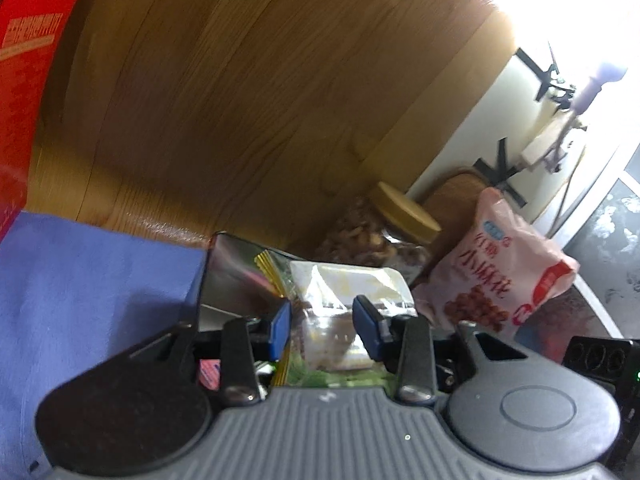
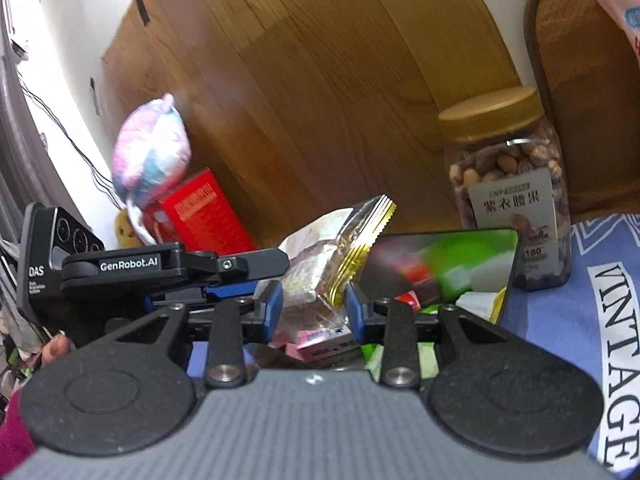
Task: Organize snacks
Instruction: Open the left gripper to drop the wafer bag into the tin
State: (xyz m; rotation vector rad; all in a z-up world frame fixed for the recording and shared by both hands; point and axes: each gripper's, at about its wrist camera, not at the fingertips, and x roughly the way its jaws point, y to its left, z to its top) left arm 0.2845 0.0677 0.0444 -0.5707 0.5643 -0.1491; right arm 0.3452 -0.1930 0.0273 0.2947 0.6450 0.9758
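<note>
Wrapped snack between both pairs of pads; left gripper clamps it; right gripper grip unclear

A clear, gold-edged snack packet stands tilted above a shiny metal tin of snacks.

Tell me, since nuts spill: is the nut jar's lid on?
On: the tan lid caps the upright nut jar.
</note>
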